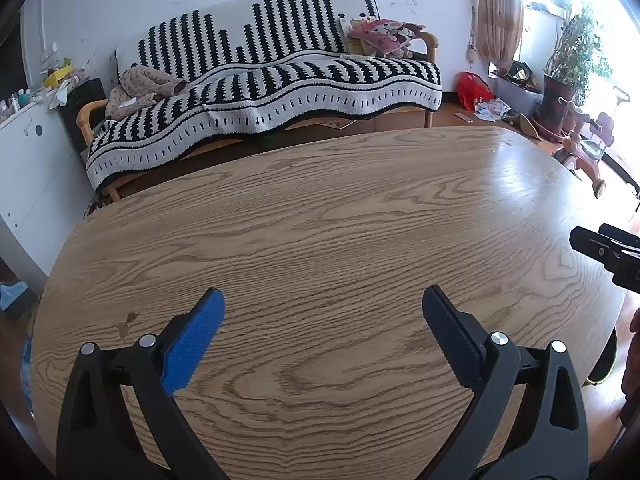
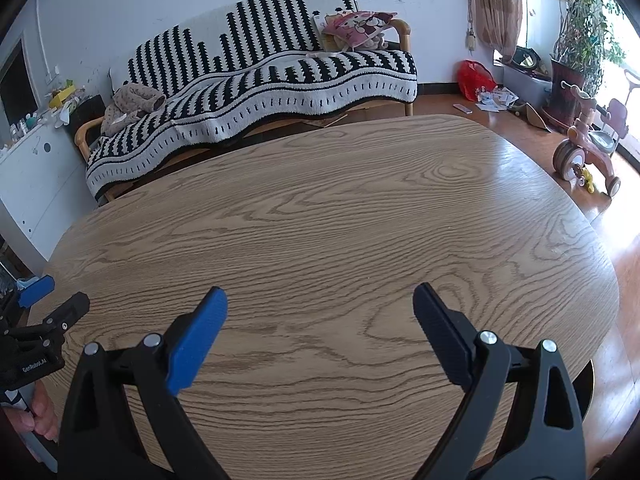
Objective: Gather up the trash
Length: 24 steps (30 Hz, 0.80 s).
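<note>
Left gripper (image 1: pixel 323 300): it hangs over the wooden table (image 1: pixel 320 208). Its two fingers are spread wide apart, with nothing between them.
Right gripper (image 2: pixel 320 298): it hangs over the same table, just to the right of the left one. Its fingers are spread wide too, and hold nothing.
Trash: a small heap of paper scraps (image 2: pixel 494 100) lies on the floor, far past the table, beside a red bag (image 2: pixel 474 74) by the wall.
Sofa (image 1: pixel 280 80): it stands behind the table, under a black and white blanket.
Tricycle (image 2: pixel 588 148): it stands on the floor to the right.
</note>
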Motion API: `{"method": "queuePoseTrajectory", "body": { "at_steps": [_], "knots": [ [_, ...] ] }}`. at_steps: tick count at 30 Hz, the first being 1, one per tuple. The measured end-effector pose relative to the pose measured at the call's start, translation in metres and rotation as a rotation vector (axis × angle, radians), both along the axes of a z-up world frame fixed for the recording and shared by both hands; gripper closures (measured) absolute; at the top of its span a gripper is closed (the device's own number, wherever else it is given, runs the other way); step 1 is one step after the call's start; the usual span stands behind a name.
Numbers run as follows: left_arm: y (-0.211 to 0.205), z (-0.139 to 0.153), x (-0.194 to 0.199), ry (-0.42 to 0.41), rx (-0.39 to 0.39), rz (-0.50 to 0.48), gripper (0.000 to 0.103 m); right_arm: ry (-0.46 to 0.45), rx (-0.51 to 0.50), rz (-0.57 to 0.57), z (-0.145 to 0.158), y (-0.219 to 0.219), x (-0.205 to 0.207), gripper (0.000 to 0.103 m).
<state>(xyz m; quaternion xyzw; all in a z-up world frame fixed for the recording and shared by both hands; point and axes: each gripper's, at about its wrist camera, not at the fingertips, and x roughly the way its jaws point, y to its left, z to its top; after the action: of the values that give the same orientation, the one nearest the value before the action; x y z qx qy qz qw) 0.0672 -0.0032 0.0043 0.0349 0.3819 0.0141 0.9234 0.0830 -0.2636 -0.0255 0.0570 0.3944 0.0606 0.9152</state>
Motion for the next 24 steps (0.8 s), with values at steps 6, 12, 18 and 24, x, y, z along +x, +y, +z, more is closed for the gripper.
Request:
{"method": "queuePoseTrajectory", "body": {
  "at_steps": [6,12,18,24],
  "knots": [
    [-0.0006,-0.0001,-0.0003,0.002,0.001,-0.001,0.007,-0.002,-0.003,0.0,0.0015,0.0004,-0.0009,0.012],
    [-0.0011,0.0001,-0.0002,0.0,0.008,-0.003,0.007,0.0,-0.002,0.001,0.0023,-0.002,-0.0006,0.012],
    [-0.0006,0.0008,-0.0004,0.001,0.008,-0.003,0.007,0.003,-0.001,0.003,0.0031,-0.0011,-0.0005,0.012],
    [-0.001,0.0014,-0.0004,0.002,0.012,-0.003,0.007,0.003,-0.003,0.004,0.0044,-0.0008,0.0002,0.012]
  ]
}}
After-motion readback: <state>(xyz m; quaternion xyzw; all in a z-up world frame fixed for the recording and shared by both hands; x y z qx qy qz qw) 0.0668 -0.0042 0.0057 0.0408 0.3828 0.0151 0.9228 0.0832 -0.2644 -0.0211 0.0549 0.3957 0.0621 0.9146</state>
